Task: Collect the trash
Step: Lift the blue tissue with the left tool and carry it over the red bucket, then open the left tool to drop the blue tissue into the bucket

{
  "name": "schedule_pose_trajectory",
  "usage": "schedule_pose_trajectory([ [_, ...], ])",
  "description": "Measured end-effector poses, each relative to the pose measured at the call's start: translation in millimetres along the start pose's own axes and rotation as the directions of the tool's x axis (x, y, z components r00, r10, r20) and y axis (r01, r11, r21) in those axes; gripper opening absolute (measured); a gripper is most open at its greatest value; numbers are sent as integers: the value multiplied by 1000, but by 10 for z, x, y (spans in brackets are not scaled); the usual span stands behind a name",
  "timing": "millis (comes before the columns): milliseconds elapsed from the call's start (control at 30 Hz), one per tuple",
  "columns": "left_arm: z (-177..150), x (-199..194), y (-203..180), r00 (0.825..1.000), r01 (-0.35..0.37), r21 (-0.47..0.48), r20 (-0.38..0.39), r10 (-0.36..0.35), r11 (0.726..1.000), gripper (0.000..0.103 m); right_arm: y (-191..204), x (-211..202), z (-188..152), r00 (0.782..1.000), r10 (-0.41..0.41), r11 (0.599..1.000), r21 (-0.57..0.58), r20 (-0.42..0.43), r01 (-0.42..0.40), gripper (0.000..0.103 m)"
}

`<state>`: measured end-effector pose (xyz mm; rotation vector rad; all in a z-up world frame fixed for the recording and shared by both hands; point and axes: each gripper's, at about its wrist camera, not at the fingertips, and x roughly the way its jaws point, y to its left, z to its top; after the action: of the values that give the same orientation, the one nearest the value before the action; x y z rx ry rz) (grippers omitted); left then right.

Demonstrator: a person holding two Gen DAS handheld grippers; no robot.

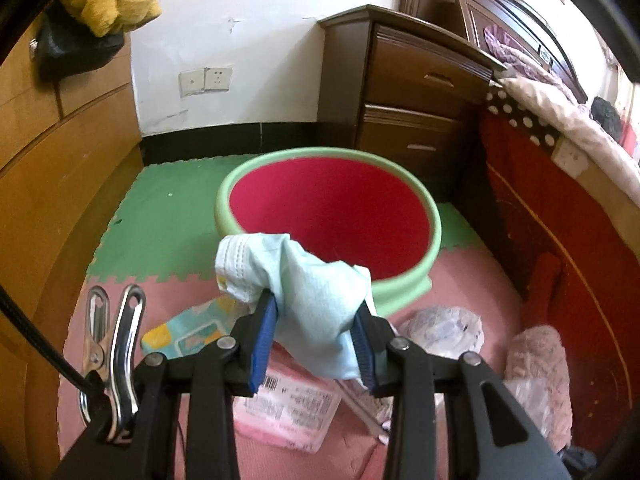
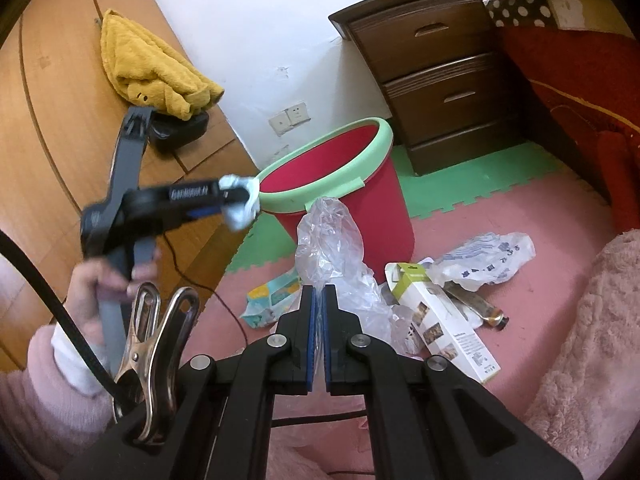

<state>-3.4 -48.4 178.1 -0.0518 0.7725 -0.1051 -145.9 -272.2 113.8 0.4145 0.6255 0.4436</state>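
Blue pads of the left gripper (image 1: 316,336) pinched a crumpled pale blue face mask (image 1: 296,280), held above the floor mat (image 1: 168,216) just before the red bucket (image 1: 332,216). Closed jaws of the right gripper (image 2: 319,320) gripped a clear plastic bag (image 2: 332,244). Between it and the bucket nothing stood. Near the mat's pink part lay a white carton (image 2: 444,320), a printed bag (image 2: 484,260) and a tissue pack (image 2: 272,296).
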Motion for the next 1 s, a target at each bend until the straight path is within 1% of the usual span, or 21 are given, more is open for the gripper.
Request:
schedule_pose_trajectory([
  [133, 206, 156, -51, 1000, 1, 23, -1, -1, 1000, 37, -46, 29, -11, 1000, 3, 1000, 10, -8, -2, 4],
  [233, 352, 317, -81, 1000, 23, 9, -17, -22, 1000, 37, -108, 31, -21, 1000, 1, 1000, 16, -8, -1, 4],
  [367, 477, 571, -108, 999, 16, 3, -34, -16, 1000, 38, -163, 28, -19, 1000, -5, 1000, 24, -5, 5, 4],
  [533, 476, 822, -87, 996, 25, -26, -88, -27, 999, 38, -213, 41, -38, 1000, -15, 999, 35, -5, 15, 4],
  [633, 451, 919, -110, 995, 15, -6, -103, -16, 1000, 40, -246, 40, -43, 1000, -19, 999, 44, -5, 19, 4],
  [867, 381, 916, -150, 993, 27, 13, -113, -26, 1000, 48, -289, 40, -37, 1000, -26, 998, 57, -6, 27, 4],
  [1000, 371, 907, -180, 993, 18, 37, -117, -14, 999, 51, -267, 43, -35, 1000, -27, 998, 48, -9, 28, 4],
])
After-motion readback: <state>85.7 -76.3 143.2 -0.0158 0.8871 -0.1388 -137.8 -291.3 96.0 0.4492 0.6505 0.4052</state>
